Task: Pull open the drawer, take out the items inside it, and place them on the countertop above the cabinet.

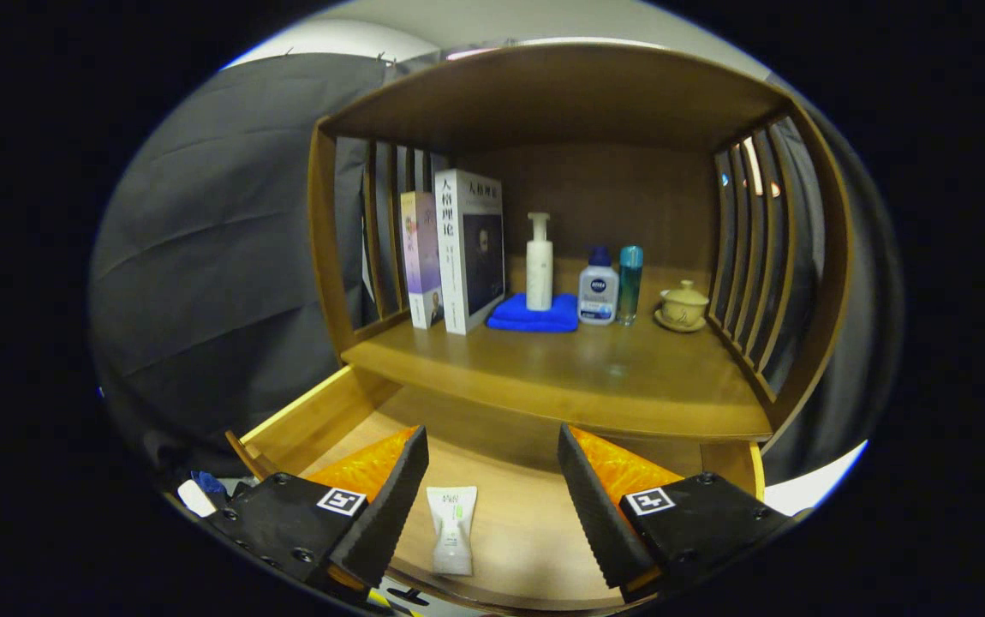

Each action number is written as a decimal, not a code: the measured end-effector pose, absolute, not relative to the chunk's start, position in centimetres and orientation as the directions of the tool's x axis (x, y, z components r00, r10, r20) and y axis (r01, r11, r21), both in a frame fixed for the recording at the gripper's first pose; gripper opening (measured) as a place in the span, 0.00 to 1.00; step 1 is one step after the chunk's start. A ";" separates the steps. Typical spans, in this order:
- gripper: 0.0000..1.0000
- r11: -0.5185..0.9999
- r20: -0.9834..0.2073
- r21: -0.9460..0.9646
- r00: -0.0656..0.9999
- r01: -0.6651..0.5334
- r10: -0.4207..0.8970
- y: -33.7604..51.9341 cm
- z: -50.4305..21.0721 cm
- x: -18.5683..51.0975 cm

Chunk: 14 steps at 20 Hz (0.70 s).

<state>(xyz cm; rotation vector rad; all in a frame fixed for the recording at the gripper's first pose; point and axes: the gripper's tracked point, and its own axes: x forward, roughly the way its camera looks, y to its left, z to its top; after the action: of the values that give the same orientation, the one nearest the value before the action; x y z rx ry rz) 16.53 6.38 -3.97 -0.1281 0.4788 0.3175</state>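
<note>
Warm polished wood all round us, and plastic wherever we look.

We see the countertop [561, 377] in smooth, faintly glossy brown wood, and the open drawer [510, 506] in a paler, matt wood with a yellow-lit rim. The tube [451, 530] lying in it, between the parted fingers of our hand-held gripper [492, 501], looks like soft, satiny white plastic. Those fingers [394, 506] are matt black with ribbed, rough inner faces and glossy orange backs. Up on the countertop we have a plush blue cloth [535, 314], a white plastic pump bottle [539, 266], glossy-covered paper books [468, 248], a shiny teal bottle [629, 283] and a glazed ceramic cup [683, 304].
</note>
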 end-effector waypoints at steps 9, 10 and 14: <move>0.95 0.877 -0.797 -0.002 0.530 -0.481 0.289 9.1 -11.9 16.2; 0.95 0.870 -0.819 0.024 0.489 -0.492 0.300 9.5 -12.6 16.0; 0.95 0.856 -0.886 0.048 0.374 -0.515 0.274 9.7 -15.4 15.0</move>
<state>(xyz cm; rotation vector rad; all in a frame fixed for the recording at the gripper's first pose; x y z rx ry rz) 15.04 9.66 -15.37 -0.2537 1.0758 0.5121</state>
